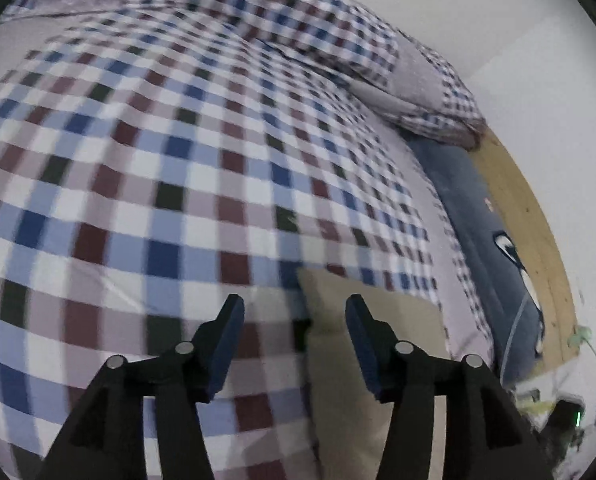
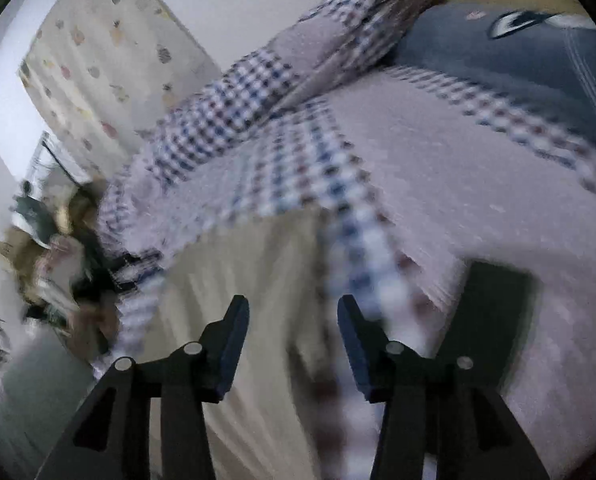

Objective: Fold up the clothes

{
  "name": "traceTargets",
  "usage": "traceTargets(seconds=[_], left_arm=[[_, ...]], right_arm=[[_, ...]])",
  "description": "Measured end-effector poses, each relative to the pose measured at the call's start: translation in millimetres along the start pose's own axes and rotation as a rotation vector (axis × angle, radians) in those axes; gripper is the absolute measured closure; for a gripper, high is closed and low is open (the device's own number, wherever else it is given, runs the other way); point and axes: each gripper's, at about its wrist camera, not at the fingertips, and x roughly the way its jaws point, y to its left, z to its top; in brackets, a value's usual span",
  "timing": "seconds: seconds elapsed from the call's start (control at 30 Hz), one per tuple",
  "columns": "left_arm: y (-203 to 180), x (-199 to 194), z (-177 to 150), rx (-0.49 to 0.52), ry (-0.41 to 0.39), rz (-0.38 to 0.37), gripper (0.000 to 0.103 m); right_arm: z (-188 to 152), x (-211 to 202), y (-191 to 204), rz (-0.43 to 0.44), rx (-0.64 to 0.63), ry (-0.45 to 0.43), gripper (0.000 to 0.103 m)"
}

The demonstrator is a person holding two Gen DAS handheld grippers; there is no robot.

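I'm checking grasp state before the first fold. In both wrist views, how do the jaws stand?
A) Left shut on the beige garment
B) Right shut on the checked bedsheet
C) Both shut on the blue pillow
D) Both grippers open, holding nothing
D: the left gripper and right gripper each show a wide gap, with the beige garment lying free beyond the jaws.

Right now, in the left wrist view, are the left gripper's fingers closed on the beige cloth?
No. The left gripper has its fingers spread apart with nothing between them, above the beige cloth on the checked bedspread.
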Motion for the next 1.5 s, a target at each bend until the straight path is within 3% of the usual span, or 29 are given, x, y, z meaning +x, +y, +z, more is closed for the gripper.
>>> traceTargets(seconds=[0.17,0.33,0.47,0.5,0.53,0.6,0.77,0.83,0.97,1.07,1.1,1.17,1.23,1.33,1.5], left_arm=[[-10,28,-6,0.032,0.048,0.019,0.045],[-4,33,-5,0.002,-0.010,-0.014,0.045],[1,39,-5,0.009,-0.014,-0.017,0.058],[-1,41,-4,0.016,-0.011,-0.021,0.062],[-2,43,-4,0.022,-0.006,-0.024,0.075],[-8,44,-2,0.041,-0.014,-0.020,0.094],[-17,21,-5,0.076,-0.158,-0.026,0.099],[-17,22,-8,0.099,-0.181,0.028,0.099],[1,37,-8,0.039,-0.113,0.056,0.096],[7,29,-7,0.004,-0.112,0.083,0.080],[9,25,-8,-0.008,-0.113,0.092,0.075],[14,15,-12,-0.031,-0.112,0.096,0.056],[18,3,-21,-0.034,-0.113,0.096,0.047],[20,-16,-41,-0.011,-0.099,0.110,0.045],[9,-43,-93,0.025,-0.041,0.086,0.045]], right_arm=[[61,96,-4,0.009,-0.020,0.118,0.051],[83,174,-19,-0.062,-0.031,0.221,0.051],[87,214,-34,-0.054,-0.007,0.272,0.053],[88,217,-32,-0.046,-0.030,0.268,0.061],[88,220,-29,-0.038,-0.057,0.261,0.081],[92,225,-20,-0.043,-0.129,0.264,0.096],[109,211,11,-0.067,-0.286,0.146,0.099],[117,208,21,-0.067,-0.310,0.115,0.098],[111,230,20,-0.170,-0.356,0.135,0.095],[106,235,16,-0.269,-0.355,0.115,0.069],[110,227,14,-0.263,-0.331,0.095,0.059],[121,207,10,-0.240,-0.275,0.052,0.054],[128,188,5,-0.210,-0.223,0.022,0.053],[130,159,-4,-0.152,-0.160,0.018,0.052],[101,128,10,-0.103,-0.176,0.062,0.052]])
